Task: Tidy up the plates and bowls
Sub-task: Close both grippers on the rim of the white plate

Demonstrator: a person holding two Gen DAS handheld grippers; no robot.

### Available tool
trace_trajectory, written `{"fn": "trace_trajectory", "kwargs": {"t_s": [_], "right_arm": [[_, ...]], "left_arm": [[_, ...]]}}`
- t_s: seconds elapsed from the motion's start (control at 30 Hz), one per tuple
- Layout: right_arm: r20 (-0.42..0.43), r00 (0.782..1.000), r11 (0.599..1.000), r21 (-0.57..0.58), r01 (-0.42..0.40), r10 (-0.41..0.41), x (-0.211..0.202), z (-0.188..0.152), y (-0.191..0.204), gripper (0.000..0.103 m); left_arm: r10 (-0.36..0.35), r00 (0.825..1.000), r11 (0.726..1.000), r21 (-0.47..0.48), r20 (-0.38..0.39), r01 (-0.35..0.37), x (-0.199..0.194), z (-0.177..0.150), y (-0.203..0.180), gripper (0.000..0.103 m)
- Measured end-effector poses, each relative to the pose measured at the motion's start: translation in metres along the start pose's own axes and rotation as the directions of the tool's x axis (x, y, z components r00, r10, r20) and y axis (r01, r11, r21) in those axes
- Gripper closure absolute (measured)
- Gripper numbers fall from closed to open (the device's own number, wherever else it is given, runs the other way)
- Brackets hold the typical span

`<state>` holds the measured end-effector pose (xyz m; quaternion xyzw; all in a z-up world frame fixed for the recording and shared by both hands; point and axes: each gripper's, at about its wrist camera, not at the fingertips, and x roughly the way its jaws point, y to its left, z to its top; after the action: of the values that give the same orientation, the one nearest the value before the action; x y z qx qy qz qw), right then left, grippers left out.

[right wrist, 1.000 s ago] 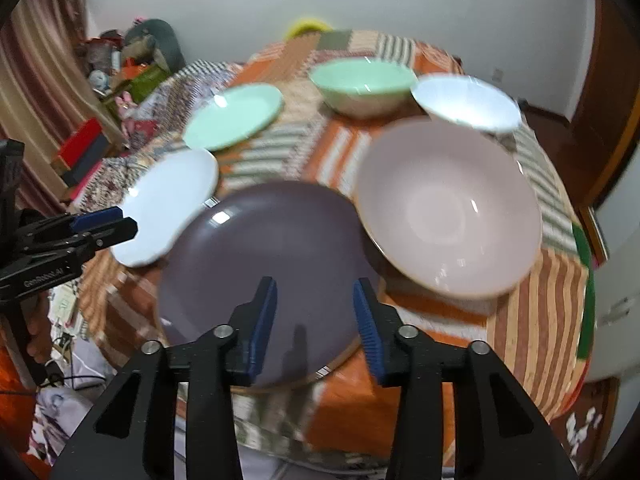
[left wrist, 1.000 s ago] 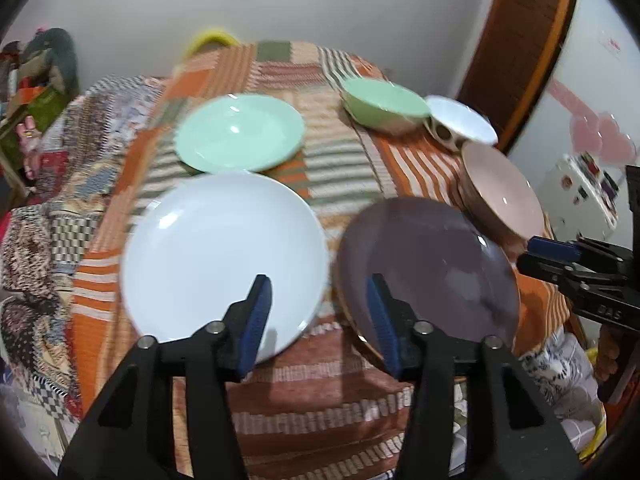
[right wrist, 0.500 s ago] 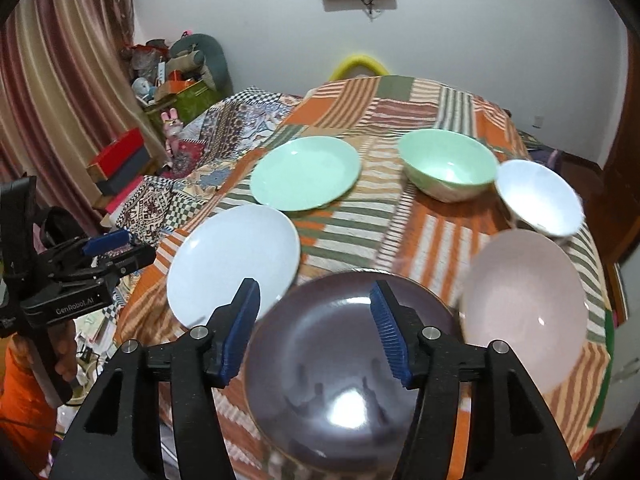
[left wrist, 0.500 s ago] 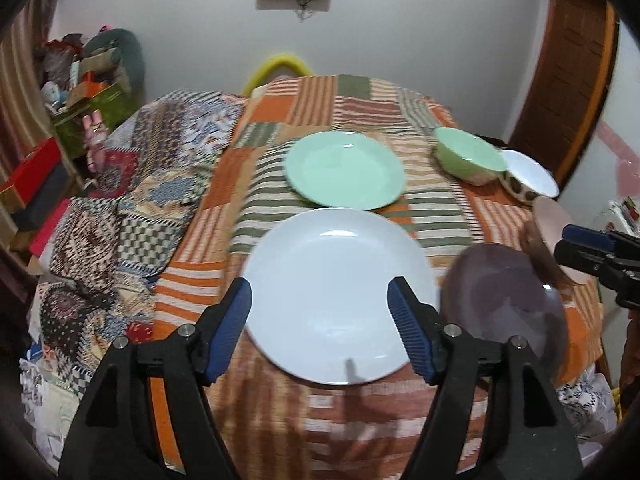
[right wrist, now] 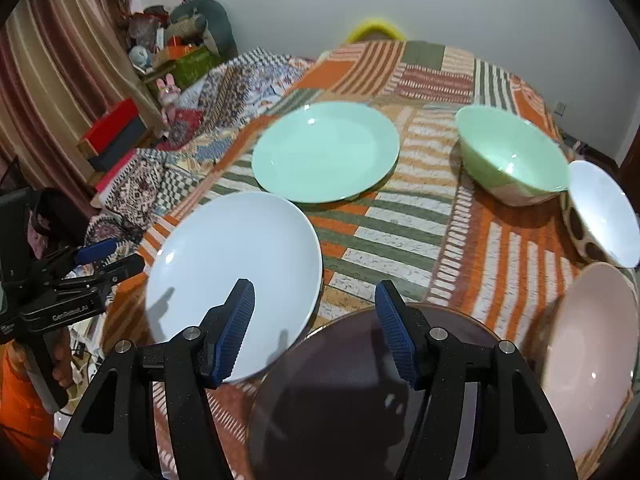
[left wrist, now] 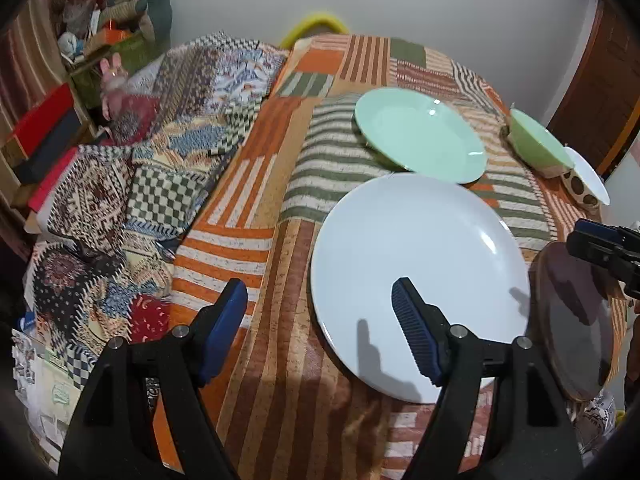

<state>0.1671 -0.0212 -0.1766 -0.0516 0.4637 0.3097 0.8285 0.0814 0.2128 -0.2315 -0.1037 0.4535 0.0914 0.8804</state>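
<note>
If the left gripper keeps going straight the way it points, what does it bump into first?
Probably the striped tablecloth, just left of the white plate. The left gripper has open, empty fingers; its right finger overlaps the plate's edge, so depth is unclear.

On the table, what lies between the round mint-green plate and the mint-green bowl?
Nothing: only bare striped patchwork tablecloth separates the round mint-green plate from the mint-green bowl. The right wrist view shows this most clearly.

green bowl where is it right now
In the right wrist view the green bowl sits far right on the table, between the green plate and the white bowl.
</note>
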Motion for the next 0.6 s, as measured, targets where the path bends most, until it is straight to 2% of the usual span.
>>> {"fn": "trace_trajectory", "kwargs": {"t_s": [0.2, 0.27, 0.33, 0.5, 0.6], "right_arm": [[-0.077, 0.997, 1.0, 0.014, -0.001, 0.002, 0.03, 0.005, -0.005, 0.044], [-0.096, 0.995, 1.0, 0.017, -0.004, 0.006, 0.037, 0.006, -0.005, 0.044], [-0.117, 0.993, 1.0, 0.006, -0.004, 0.005, 0.043, 0.005, -0.002, 0.044], [-0.171, 0.985, 1.0, -0.019, -0.009, 0.006, 0.058, 0.007, 0.003, 0.061], [-0.196, 0.981, 1.0, -0.021, -0.01, 0.005, 0.065, 0.008, 0.002, 0.067]], "left_arm": [[-0.049, 0.997, 0.999, -0.008, -0.054, 0.049, 0.025, -0.004, 0.005, 0.029], [-0.065, 0.996, 0.998, -0.011, -0.061, 0.065, 0.029, -0.005, 0.005, 0.034], [-0.083, 0.994, 0.997, -0.014, -0.073, 0.082, 0.033, -0.005, 0.005, 0.044], [-0.121, 0.988, 0.992, -0.032, -0.091, 0.119, 0.041, -0.005, 0.009, 0.058], [-0.136, 0.987, 0.99, -0.034, -0.091, 0.133, 0.043, -0.005, 0.01, 0.063]]}}
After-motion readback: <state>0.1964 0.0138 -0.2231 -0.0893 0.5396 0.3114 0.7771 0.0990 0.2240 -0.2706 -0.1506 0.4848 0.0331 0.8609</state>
